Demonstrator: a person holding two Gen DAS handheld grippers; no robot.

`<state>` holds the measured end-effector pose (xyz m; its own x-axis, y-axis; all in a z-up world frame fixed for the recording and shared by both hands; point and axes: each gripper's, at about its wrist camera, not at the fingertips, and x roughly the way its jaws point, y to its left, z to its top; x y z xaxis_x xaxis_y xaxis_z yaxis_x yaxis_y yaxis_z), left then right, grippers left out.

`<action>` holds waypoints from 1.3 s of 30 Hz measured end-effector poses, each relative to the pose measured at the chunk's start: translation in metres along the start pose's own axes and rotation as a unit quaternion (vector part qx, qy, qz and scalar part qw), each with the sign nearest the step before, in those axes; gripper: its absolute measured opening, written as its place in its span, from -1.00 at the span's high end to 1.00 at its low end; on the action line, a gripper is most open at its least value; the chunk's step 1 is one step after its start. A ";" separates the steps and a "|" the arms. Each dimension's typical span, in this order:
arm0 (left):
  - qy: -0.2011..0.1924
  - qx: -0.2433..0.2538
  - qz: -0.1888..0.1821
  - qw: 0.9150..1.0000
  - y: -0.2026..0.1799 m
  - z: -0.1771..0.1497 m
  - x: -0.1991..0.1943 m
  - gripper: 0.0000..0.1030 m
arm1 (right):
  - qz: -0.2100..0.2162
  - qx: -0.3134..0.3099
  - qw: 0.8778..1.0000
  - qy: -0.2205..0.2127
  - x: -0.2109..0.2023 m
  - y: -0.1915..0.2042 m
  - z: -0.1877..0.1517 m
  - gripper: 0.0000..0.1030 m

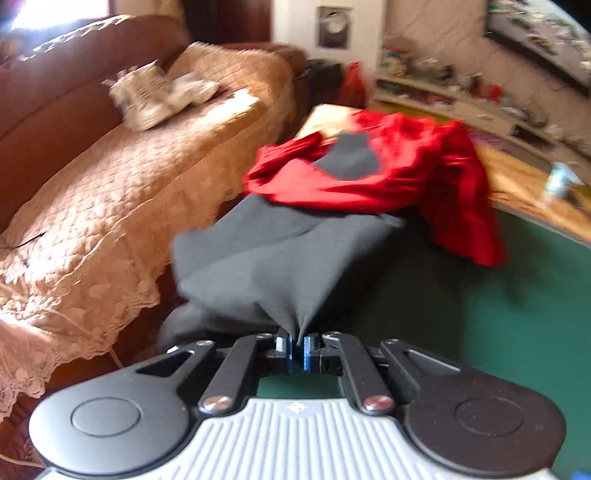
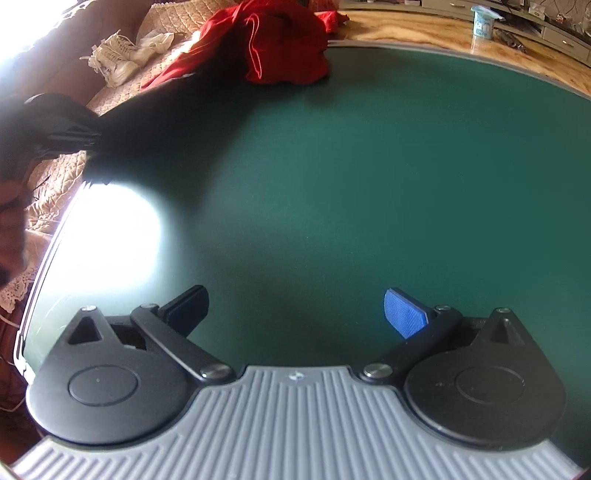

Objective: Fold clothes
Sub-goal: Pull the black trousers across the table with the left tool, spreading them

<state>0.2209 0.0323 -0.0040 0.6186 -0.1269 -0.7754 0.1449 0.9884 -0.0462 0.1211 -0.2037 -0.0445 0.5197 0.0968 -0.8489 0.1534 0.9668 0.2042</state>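
My left gripper (image 1: 298,341) is shut on a pinched fold of a dark grey garment (image 1: 280,254), which stretches away from the jaws over the green table (image 1: 461,314). On the grey garment's far end lies a crumpled red garment (image 1: 388,166). In the right wrist view the grey garment (image 2: 177,122) runs taut from the left gripper (image 2: 92,138) at the left edge up to the red garment (image 2: 280,44) at the top. My right gripper (image 2: 295,310) hangs open over bare green table (image 2: 369,184), nothing between its fingers.
A sofa with a peach quilted cover (image 1: 110,192) stands left of the table, with a pair of white shoes (image 1: 147,96) on it. A small white and blue cup (image 2: 483,22) sits on the wooden top beyond the green mat. Cluttered shelves (image 1: 461,92) line the far wall.
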 end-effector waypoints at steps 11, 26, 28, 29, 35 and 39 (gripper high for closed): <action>0.024 0.058 -0.131 0.989 -0.052 -0.100 -0.107 0.91 | -0.004 0.018 1.000 -0.024 -0.041 -0.014 -0.009 -1.00; 0.110 0.168 -0.242 0.949 -0.116 -0.205 -0.166 0.83 | 0.026 -0.022 0.999 -0.007 -0.060 -0.014 -0.021 -1.00; 0.097 0.179 -0.229 0.952 -0.114 -0.211 -0.176 0.77 | 0.038 -0.036 0.999 -0.002 -0.060 -0.006 -0.021 -1.00; 0.098 0.175 -0.227 0.953 -0.112 -0.214 -0.179 0.74 | 0.044 -0.045 0.998 -0.003 -0.060 -0.001 -0.021 -1.00; 0.117 0.099 -0.181 0.971 -0.071 -0.222 -0.179 0.57 | 0.071 -0.125 0.990 0.002 -0.058 0.042 -0.023 -1.00; 0.124 0.033 -0.121 0.984 -0.029 -0.221 -0.174 0.47 | 0.083 -0.156 0.984 0.005 -0.057 0.068 -0.026 -1.00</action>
<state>-0.0615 0.0440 -0.0072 0.3535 -0.3263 -0.8767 0.3204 0.9227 -0.2143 0.0799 -0.1372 0.0047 0.5069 0.2597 -0.8219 -0.1987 0.9631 0.1817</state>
